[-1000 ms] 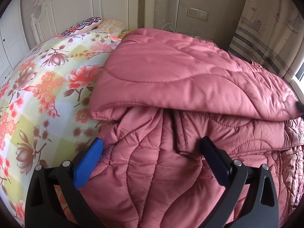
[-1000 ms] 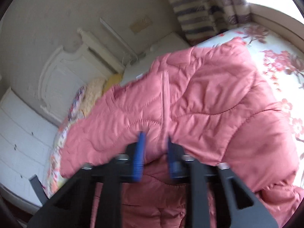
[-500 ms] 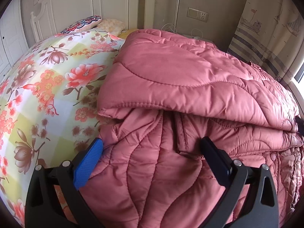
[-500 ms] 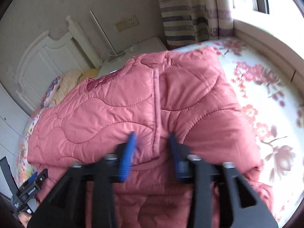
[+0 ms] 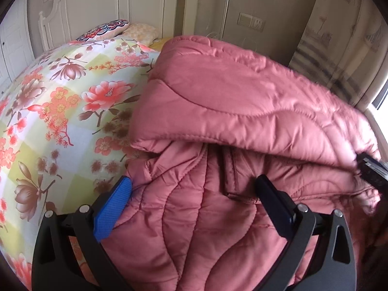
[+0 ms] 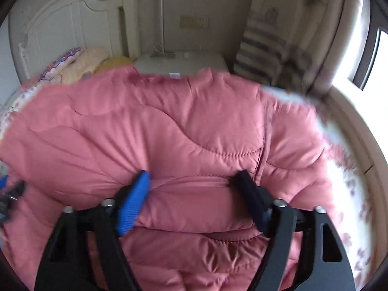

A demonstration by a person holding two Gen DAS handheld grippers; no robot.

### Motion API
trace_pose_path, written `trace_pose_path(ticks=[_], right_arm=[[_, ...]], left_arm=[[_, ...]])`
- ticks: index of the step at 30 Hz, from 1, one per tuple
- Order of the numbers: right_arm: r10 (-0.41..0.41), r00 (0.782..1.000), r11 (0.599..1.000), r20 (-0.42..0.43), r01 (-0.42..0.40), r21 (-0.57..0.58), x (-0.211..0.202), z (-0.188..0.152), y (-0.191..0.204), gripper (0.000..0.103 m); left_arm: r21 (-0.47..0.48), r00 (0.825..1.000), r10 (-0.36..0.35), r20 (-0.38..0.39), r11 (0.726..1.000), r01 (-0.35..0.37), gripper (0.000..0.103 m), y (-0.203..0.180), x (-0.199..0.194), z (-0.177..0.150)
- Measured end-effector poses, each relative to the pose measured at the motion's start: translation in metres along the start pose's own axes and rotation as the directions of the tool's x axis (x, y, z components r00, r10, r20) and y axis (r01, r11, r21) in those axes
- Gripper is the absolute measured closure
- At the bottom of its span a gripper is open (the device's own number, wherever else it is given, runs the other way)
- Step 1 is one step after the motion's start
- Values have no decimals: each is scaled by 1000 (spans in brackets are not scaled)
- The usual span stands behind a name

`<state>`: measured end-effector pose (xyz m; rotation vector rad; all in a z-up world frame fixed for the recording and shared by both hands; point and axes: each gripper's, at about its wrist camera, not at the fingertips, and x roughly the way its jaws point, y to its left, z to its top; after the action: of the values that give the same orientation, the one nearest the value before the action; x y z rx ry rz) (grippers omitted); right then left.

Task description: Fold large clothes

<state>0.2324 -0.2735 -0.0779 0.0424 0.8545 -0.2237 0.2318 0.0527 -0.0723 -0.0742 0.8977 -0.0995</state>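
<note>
A pink quilted coat [image 5: 242,111] lies on the floral bed sheet [image 5: 55,111], its upper half folded over the lower half. My left gripper [image 5: 194,190] stands open at the near left of the coat, its fingers wide apart and the lower layer bulging between them. My right gripper [image 6: 192,178] is at the folded edge of the coat [image 6: 169,131]; its jaws are opening, and a roll of the top layer sits between them without being squeezed. A black part of the right gripper [image 5: 371,169] shows at the coat's right edge in the left wrist view.
Several pillows [image 5: 109,28] lie by the white headboard [image 5: 97,2] at the far end. A white bedside cabinet [image 6: 181,60] stands behind the coat, with a striped curtain [image 6: 271,55] and a bright window [image 6: 363,55] to the right. Bare sheet [image 6: 351,194] shows right of the coat.
My right gripper went from shut on a pinch of the coat to wide apart, rolling upright as the top layer settled onto the lower one. The left gripper has kept still.
</note>
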Motion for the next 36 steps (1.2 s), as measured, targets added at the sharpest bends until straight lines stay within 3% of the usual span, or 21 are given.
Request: trace_pose_path(ticks=[3,4,6,8,10,11,13,15,18,22,25,26,28,32,34,35,36], right_arm=[[18,1000,1000,-2,-18,21,0,2,-5,26],[20,1000,1000,-1,-20,21,1,1,-4,26],[22,1000,1000,0,-22,23,-1,2,-4,25],[22,1000,1000,1,-22,22,-3,2,-5,25],[24,1000,999,2,-24,23,-4,1,-5,25],[26,1000,999,3,-26,24,-4,0,-4,24],[33,999,999,3,-33,30,-4,0,-5,24],[37,999,999,2,-37,32,1,2,-4,24],[42,999,999,3,-42,35,1,1,-4,24],[62,998,997,6,-62,38,1,1,-6,24],[69,998,997,3,-69,43,1,1,-7,23],[71,997,996,3,-71,44,1,1,-7,23],[76,997,996,4,-76,47,2,1,-7,23],[83,997,995,5,-83,51,2,1,-8,23],[97,995,994,8,-97,52,1,1,-8,23],[101,995,994,8,-101,51,1,0,-8,22],[101,995,993,8,-101,53,1,0,-8,22]], left_arm=[[-108,982,-120,144,985,136,7,22,-33,2],[-178,949,-213,233,950,257,7,39,-53,5],[-237,902,-304,306,893,382,7,56,-70,15],[-250,854,-406,325,834,492,7,66,-80,34],[-225,816,-483,319,797,560,7,62,-82,50],[-204,809,-503,304,795,571,7,56,-80,55],[-156,821,-508,259,817,555,6,40,-70,62],[-133,862,-469,191,858,496,6,23,-43,64],[-154,909,-413,45,897,415,7,16,8,51],[-124,914,-400,58,906,405,8,15,0,52],[-156,864,-480,154,851,501,8,23,-25,66],[-145,867,-470,166,858,493,7,24,-28,71],[-104,902,-402,159,901,420,5,16,-26,82],[-99,931,-365,-6,927,362,4,8,30,83],[-62,949,-317,-1,947,316,4,2,32,84],[-58,949,-315,4,948,314,4,-2,25,87],[-65,939,-343,19,937,344,4,-3,19,91]])
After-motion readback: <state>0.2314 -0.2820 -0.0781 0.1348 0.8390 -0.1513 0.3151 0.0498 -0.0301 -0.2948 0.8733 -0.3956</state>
